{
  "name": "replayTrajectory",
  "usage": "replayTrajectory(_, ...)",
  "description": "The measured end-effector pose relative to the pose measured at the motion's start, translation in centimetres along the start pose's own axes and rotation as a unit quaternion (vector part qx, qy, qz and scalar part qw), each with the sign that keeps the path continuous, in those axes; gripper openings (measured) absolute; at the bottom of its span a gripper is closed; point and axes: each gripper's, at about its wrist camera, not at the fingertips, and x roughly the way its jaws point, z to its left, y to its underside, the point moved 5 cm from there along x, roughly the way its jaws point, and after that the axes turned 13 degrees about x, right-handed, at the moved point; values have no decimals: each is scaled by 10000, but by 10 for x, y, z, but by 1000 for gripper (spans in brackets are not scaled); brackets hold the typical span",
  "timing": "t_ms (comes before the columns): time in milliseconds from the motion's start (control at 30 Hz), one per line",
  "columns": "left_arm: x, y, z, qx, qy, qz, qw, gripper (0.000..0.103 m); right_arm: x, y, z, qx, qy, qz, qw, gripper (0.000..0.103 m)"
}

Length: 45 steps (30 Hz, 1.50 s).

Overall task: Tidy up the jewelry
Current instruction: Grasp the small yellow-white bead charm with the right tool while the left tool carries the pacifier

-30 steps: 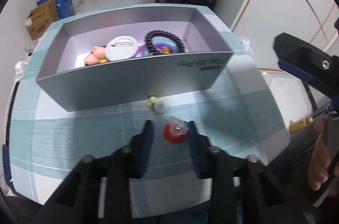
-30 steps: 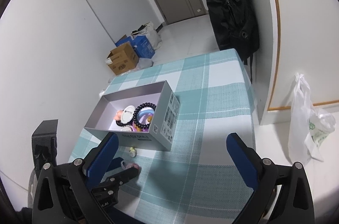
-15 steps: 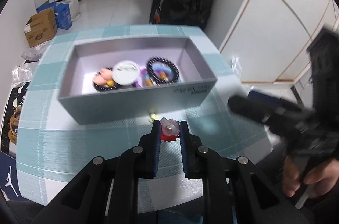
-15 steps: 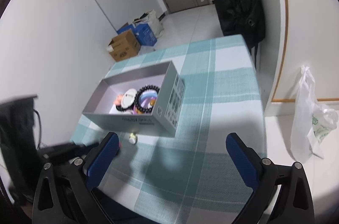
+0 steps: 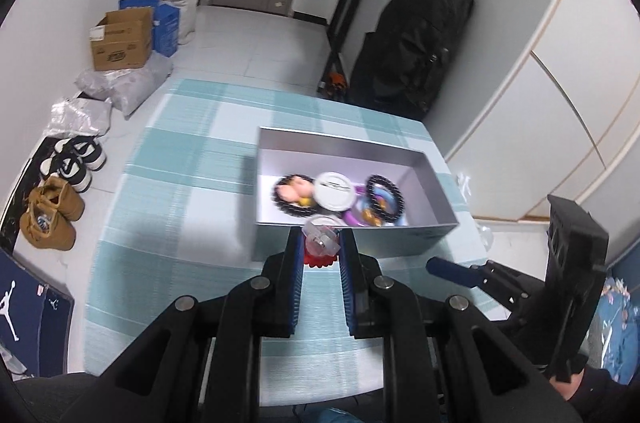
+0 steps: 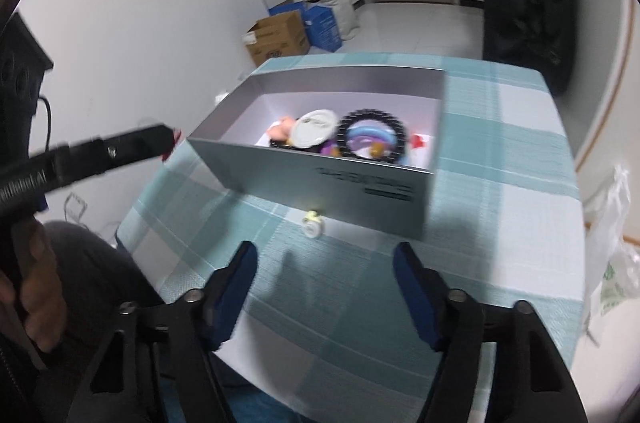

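Note:
My left gripper is shut on a red-and-clear ring-shaped trinket and holds it in the air just before the near wall of the grey box. The box holds a black bead bracelet, a white round badge, a pink figure and a purple ring. My right gripper is open and empty, low over the checked cloth, facing a small yellow-white trinket that lies by the box. The left gripper shows at the left of the right wrist view.
The table has a teal checked cloth. On the floor to the left are shoes, cardboard boxes and bags. A black bag stands behind the table. A white plastic bag hangs at the right.
My left gripper closed on the red trinket, lifted it off the cloth and rose toward the box. My right gripper came down and closer to the yellow-white trinket.

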Motion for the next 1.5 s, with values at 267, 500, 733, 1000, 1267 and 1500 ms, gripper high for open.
replayTrajectory(267, -4, -2, 15, -129, -4, -118, 9998, 12, 28, 0, 17, -328, 318, 46, 9989, 45)
replayTrajectory(500, -4, -3, 19, -120, 50, -111, 9999, 12, 36, 0, 22, -609, 642, -61, 9961, 38)
replayTrajectory(733, -3, -3, 20, -132, 63, -95, 9998, 12, 40, -3, 25, -839, 956, -146, 9918, 15)
replayTrajectory(1000, -1, -1, 19, -122, 43, -43, 9999, 12, 39, -7, 24, -757, 883, -76, 9932, 11)
replayTrajectory(1267, -1, -1, 17, -83, 12, -63, 9999, 12, 21, -7, 27, -524, 412, -217, 9975, 11)
replayTrajectory(1500, 4, -6, 11, -31, 43, -51, 10000, 12, -7, -19, 32, -306, -137, -545, 9980, 11)
